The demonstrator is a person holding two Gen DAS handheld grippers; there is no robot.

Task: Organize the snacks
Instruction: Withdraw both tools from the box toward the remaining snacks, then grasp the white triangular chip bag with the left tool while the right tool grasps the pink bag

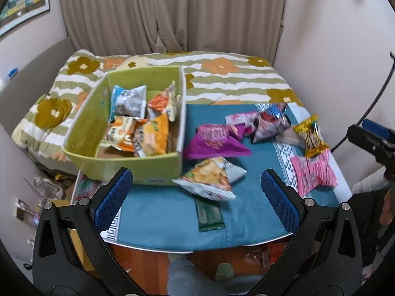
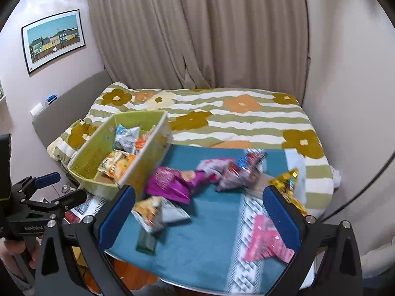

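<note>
Orange chip bag [image 1: 209,178] between left hand-held gripper [image 1: 197,197] fingers

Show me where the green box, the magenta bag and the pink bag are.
green box [image 1: 138,170], left wrist view, on its near outer wall.
magenta bag [image 1: 214,143], left wrist view, middle of the pack.
pink bag [image 1: 312,172], left wrist view, centre of the wrapper.
</note>
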